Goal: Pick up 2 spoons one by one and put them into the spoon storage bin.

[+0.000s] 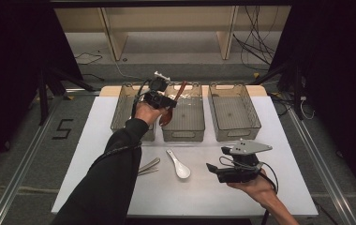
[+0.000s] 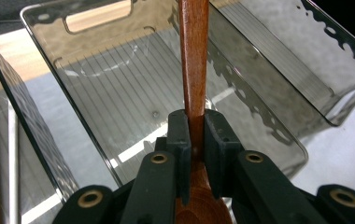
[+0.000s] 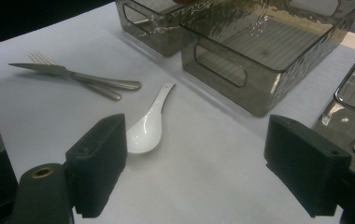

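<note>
Currently, as inspected, operator, your station stands as follows.
Left gripper: your left gripper [image 1: 167, 104] has its jaws pinched on the wooden spoon [image 2: 194, 60], the handle running up between the two pads in the left gripper view.
Wooden spoon position: you hold it above the middle bin [image 1: 183, 123], bowl end low near your hand and handle tilted up toward the bin's far end.
Right gripper: your right gripper [image 3: 192, 168] has its jaws spread wide with nothing between them; it sits low over the white table [image 1: 204, 192] at the near right.
White spoon: the white ceramic spoon [image 3: 146, 126] lies on the table just ahead of your right gripper's jaws, bowl toward you.
Cutlery: a knife [image 3: 73, 74] and a fork [image 3: 80, 79] lie crossed on the table, near the white spoon but apart from it.
Bins: the left bin [image 1: 124, 105] and the right bin [image 1: 234, 112] flank the middle one in a row along the far edge.
</note>
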